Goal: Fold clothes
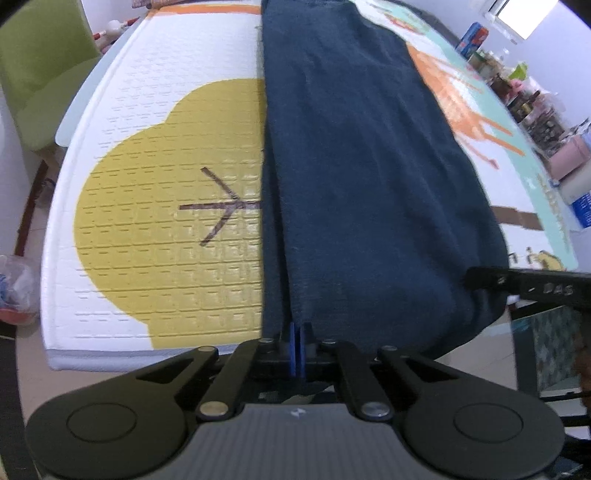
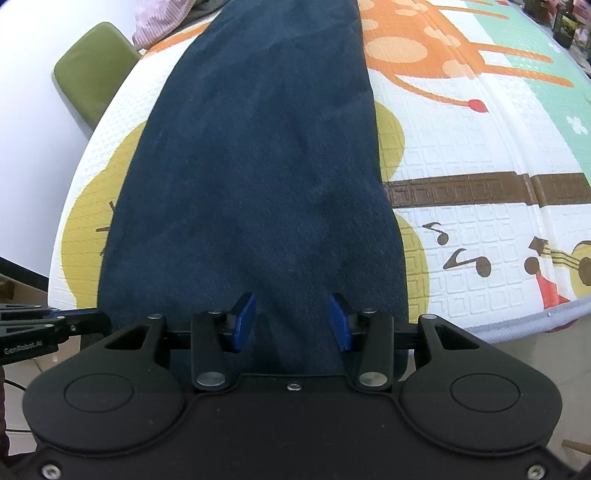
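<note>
A long dark blue garment (image 1: 369, 184) lies folded lengthwise on the printed play mat (image 1: 166, 110), running away from me. At its near left corner, my left gripper (image 1: 298, 332) has its blue pads pressed together on the hem. In the right wrist view the same garment (image 2: 258, 166) fills the middle. My right gripper (image 2: 291, 321) hangs over its near end with the blue pads (image 2: 243, 321) spread apart and the cloth beneath them, not pinched. The left gripper's black body (image 2: 55, 325) shows at the left edge there.
The mat (image 2: 461, 155) covers a table whose near edge is just below the grippers. A green chair (image 1: 37, 74) stands at the far left. Bottles and boxes (image 1: 517, 92) crowd the right side. A pink striped cloth (image 2: 162, 18) lies at the mat's far end.
</note>
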`<action>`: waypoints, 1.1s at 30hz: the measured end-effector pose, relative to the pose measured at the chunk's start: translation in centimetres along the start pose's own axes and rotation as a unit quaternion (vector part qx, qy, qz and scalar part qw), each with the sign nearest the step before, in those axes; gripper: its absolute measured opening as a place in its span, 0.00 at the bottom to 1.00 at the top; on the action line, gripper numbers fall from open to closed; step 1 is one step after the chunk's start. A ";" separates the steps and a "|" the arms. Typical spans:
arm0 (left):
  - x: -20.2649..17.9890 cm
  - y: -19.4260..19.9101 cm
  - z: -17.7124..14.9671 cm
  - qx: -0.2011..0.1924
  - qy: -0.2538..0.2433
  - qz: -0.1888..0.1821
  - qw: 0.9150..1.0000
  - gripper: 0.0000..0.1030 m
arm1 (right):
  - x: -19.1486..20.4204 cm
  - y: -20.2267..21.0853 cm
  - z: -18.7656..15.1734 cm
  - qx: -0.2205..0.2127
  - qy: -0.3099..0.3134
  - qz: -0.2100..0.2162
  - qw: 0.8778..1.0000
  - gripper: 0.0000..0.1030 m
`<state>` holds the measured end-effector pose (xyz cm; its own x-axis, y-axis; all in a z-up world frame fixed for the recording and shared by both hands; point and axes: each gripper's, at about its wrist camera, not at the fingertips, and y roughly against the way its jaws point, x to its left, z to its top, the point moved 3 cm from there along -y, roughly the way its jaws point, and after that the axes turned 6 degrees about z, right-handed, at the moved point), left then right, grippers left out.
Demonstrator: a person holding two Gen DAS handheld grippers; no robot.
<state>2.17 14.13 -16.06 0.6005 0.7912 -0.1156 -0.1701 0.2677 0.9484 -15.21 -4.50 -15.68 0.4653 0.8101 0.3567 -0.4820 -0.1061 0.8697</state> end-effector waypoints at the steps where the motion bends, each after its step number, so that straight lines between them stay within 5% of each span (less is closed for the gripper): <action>1: 0.1 -0.3 0.0 0.004 0.004 -0.001 1.000 0.02 | 0.1 0.1 0.1 -0.001 0.001 0.001 1.000 0.40; 8: 0.2 -0.3 0.0 0.009 0.019 -0.009 1.000 0.06 | -0.3 0.5 0.4 -0.007 -0.005 -0.010 1.000 0.40; 10: 0.1 -0.1 0.2 0.014 0.024 -0.027 0.999 0.21 | -0.6 1.0 0.4 -0.017 -0.011 -0.018 1.000 0.41; 13: -0.3 0.3 0.5 0.003 0.022 -0.030 0.999 0.31 | -1.6 1.6 0.7 -0.035 -0.025 -0.026 0.999 0.44; 21: -1.3 -1.1 1.6 0.012 0.030 -0.031 0.999 0.38 | -4.6 1.8 2.1 -0.051 -0.054 -0.053 0.996 0.45; 24: -1.5 -1.5 1.8 0.016 0.032 -0.027 0.999 0.36 | -5.8 1.4 2.7 -0.051 -0.071 -0.046 0.995 0.45; 28: -1.5 -1.6 1.9 0.015 0.027 -0.014 0.999 0.12 | -6.4 0.5 3.2 -0.041 -0.082 -0.030 0.995 0.45; 33: -1.7 -0.9 1.7 0.005 0.003 0.011 1.000 0.03 | -5.8 -0.3 2.9 -0.031 -0.079 -0.016 0.996 0.45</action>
<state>2.67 11.62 -16.20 0.5916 0.8004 -0.0971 -0.1744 0.2446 0.9538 -15.60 -10.87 -17.05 0.5893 0.7112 0.3833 -0.5087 -0.0419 0.8599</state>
